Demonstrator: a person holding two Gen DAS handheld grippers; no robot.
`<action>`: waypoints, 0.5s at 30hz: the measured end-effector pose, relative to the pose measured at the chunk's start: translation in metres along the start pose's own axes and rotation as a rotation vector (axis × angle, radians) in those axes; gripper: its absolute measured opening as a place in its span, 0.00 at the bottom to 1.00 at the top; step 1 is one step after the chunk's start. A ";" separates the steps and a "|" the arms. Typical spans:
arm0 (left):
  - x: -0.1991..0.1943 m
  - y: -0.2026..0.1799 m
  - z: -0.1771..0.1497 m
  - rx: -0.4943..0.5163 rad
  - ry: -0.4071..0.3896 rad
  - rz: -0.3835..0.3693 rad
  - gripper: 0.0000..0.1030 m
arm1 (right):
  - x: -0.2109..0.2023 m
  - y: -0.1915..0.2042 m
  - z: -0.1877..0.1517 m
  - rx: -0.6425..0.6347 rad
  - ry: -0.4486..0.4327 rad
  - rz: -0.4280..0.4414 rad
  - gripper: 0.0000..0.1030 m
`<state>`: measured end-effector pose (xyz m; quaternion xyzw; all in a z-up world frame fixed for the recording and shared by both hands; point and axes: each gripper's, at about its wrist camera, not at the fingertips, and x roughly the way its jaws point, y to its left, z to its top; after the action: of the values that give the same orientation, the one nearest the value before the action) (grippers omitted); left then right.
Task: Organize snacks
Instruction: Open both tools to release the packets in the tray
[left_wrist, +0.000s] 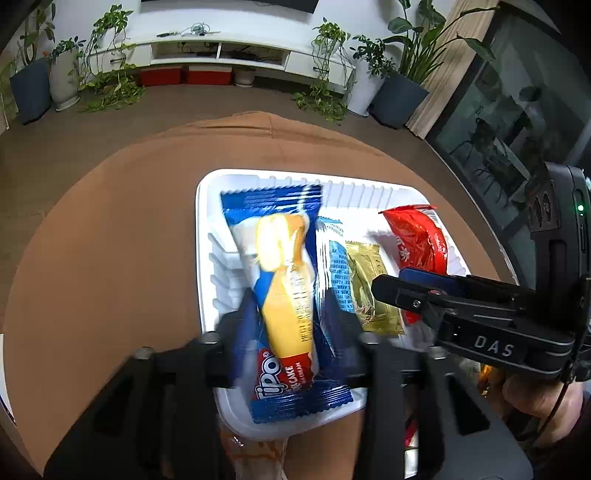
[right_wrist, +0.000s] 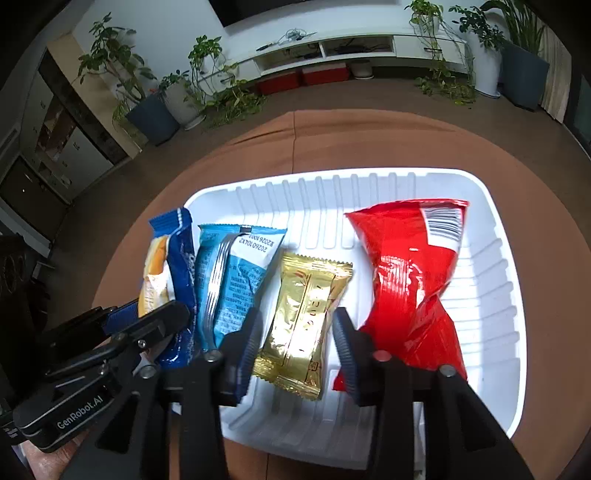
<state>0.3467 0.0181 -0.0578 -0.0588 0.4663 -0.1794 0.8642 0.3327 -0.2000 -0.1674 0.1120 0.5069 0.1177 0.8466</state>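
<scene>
At nine o'clock in the white tray (right_wrist: 495, 295), the left gripper (left_wrist: 286, 317) pinches the cake pack (left_wrist: 284, 291), to line it beside other snacks. Right gripper (right_wrist: 295, 328) jaws spread around the gold pack (right_wrist: 303, 317).

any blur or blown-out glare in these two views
Left wrist view: the blue roll cake packet is motion-smeared, its yellow centre washed out. Right wrist view: sharp, but the white tray is overexposed and the red bag shows glossy highlights.
</scene>
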 end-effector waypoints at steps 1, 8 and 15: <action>-0.002 -0.001 0.000 0.002 -0.007 0.003 0.61 | -0.002 0.000 0.000 0.001 -0.006 0.001 0.51; -0.028 -0.010 0.003 0.013 -0.061 -0.013 0.73 | -0.035 -0.005 0.000 0.051 -0.072 0.055 0.66; -0.083 -0.008 -0.008 -0.003 -0.148 -0.062 0.94 | -0.092 -0.004 -0.018 0.086 -0.165 0.184 0.75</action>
<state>0.2963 0.0410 0.0050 -0.0877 0.3995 -0.2006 0.8902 0.2750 -0.2314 -0.1000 0.2032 0.4278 0.1633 0.8655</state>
